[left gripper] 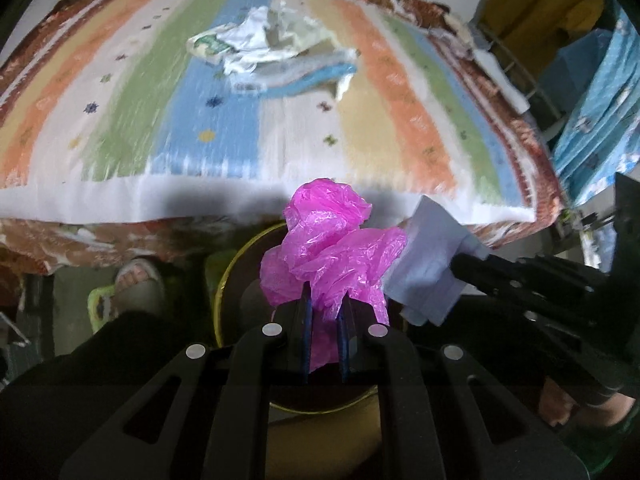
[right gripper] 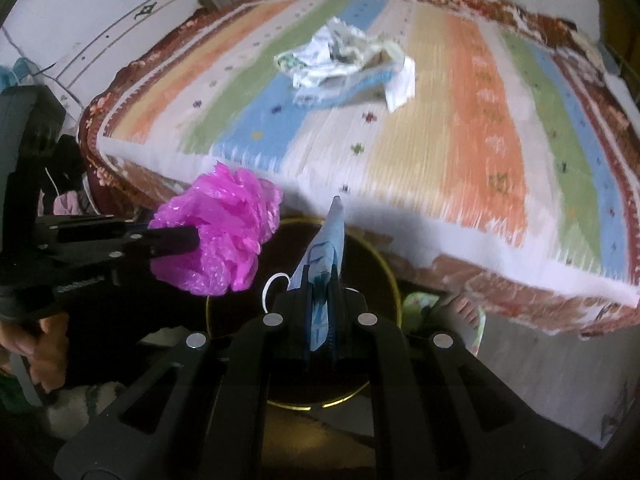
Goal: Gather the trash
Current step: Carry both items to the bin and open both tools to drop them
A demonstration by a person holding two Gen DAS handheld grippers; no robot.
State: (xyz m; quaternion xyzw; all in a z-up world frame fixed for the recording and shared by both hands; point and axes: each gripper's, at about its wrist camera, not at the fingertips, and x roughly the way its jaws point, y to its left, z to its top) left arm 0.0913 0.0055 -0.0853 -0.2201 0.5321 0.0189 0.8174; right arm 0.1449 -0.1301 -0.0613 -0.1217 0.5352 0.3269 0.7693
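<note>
A crumpled pink plastic bag [left gripper: 328,248] sticks up from my left gripper [left gripper: 324,308], which is shut on it. A pale blue face mask [right gripper: 324,256] with a white ear loop is pinched in my right gripper [right gripper: 320,280], also shut. Both hang side by side over a dark round bin with a yellow rim [right gripper: 394,280] [left gripper: 218,292] on the floor at the bed's edge. The mask [left gripper: 428,264] and right gripper [left gripper: 460,266] show at the right of the left wrist view; the bag [right gripper: 224,236] and left gripper [right gripper: 192,240] show at the left of the right wrist view. More crumpled wrappers and paper [left gripper: 276,52] [right gripper: 348,64] lie on the bed.
The bed carries a striped cover [left gripper: 120,120] [right gripper: 480,140] over a brown floral blanket. A person's sandalled foot [left gripper: 138,280] [right gripper: 452,312] stands beside the bin. A hand [right gripper: 36,344] grips the left tool. Blue cloth and a rack [left gripper: 592,112] stand at the right.
</note>
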